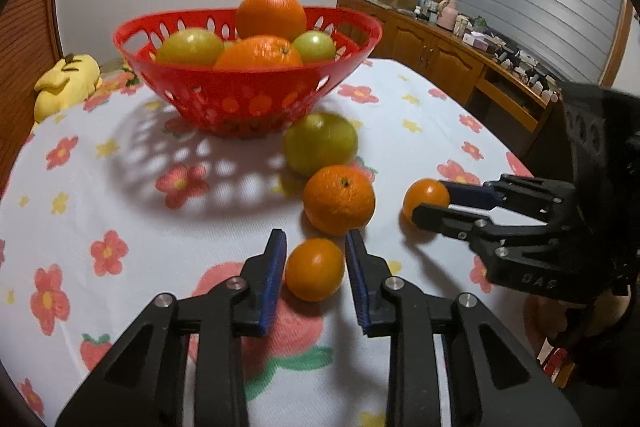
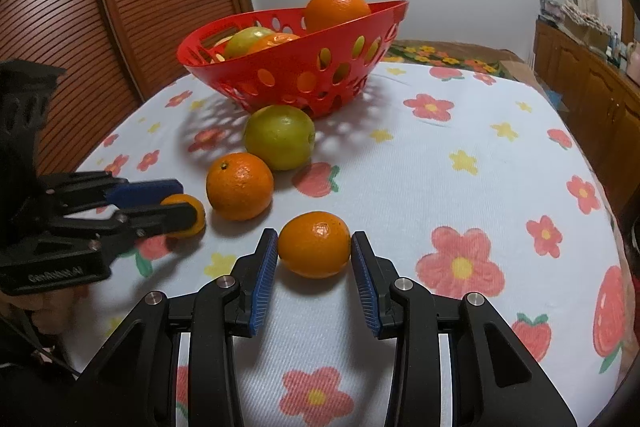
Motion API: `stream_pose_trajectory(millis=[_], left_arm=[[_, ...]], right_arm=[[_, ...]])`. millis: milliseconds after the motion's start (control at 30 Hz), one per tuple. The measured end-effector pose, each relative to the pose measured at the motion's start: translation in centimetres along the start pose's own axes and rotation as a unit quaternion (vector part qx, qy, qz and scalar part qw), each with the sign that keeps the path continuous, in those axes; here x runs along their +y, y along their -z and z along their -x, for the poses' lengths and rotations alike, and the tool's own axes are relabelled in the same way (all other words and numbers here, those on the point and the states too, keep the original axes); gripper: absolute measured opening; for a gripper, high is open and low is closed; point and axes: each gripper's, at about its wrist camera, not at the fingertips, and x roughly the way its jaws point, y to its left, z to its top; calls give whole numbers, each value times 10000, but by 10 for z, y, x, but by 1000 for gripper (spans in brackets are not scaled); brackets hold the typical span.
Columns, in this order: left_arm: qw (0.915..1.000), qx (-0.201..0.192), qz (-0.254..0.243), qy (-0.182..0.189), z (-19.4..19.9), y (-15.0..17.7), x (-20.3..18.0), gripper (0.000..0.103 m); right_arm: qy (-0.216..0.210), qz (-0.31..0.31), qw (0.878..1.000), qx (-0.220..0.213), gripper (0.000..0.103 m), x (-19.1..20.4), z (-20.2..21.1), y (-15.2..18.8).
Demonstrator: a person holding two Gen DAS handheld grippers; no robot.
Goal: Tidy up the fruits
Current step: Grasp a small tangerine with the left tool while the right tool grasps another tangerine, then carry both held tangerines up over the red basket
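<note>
Left wrist view: the left gripper [image 1: 316, 247] stands with jaws apart around a small orange mandarin [image 1: 314, 269] on the white flower-printed tablecloth [image 1: 120, 187]. Behind sit a red perforated plastic basket [image 1: 248, 99] of fruit, a white wall and a wooden sideboard [image 1: 440, 55].

Right wrist view: the right gripper [image 2: 314, 247], jaws apart, flanks a second small mandarin [image 2: 314, 244], near a brown slatted wooden door [image 2: 120, 7].
</note>
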Motion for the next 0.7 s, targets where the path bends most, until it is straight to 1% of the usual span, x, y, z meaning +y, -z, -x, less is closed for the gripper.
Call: stream_pose_trajectory(millis=[100,233,367,467,633,700], left_arm=[[9999,-66,-58,-51,4,-4,-1,22],[10000,12,-17,-67,1,-2,2,21],[10000,47,70,13,-1,1,5,29],[9999,88,34,-66,-3,3,4,32],[9996,242,88,-126,-10,7,7,33],[9994,294,101,-137,-14,9,9,29]], right_arm=[[5,3,10000,-1,37,0,0,0],[6,2,10000,0,37,0,0,0],[4,2,10000,0,37,0,0,0],[4,1,10000,0,37,0,0,0],[3,0,10000,1,37,0,0,0],[5,2,10000,0,37,0,0,0]])
